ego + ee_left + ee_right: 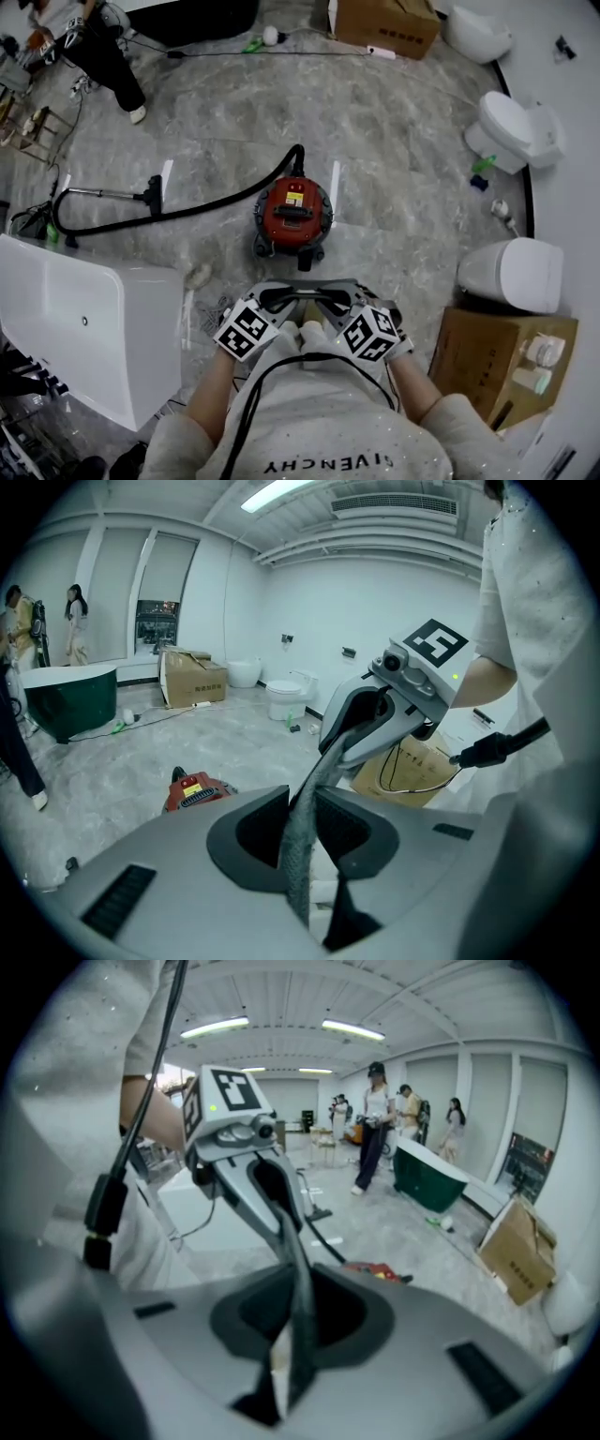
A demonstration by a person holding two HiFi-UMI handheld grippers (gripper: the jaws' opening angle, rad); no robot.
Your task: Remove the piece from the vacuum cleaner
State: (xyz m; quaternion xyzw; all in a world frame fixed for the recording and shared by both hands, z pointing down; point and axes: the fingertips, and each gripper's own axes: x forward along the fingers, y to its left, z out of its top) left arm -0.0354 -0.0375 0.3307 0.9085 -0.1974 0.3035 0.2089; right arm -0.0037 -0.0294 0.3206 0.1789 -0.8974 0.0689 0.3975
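1. The grey piece (305,295) is being clamped from opposite sides by the left gripper (302,841) and right gripper (295,1326), probably so that its load is being shared.
2. It is being held near the chest, well apart from the vacuum (293,214), which is being left on the floor beyond.

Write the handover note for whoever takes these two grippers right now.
Left gripper: shut on one end of a thin grey strip.
Right gripper: shut on the strip's other end. The strip is stretched between the two, close to the person's chest.
Red vacuum cleaner: on the floor ahead, apart from both grippers, with its hose running off to the left.
Done: the strip looks free of the vacuum.
Left: probably to set it down; keep both grips until then.
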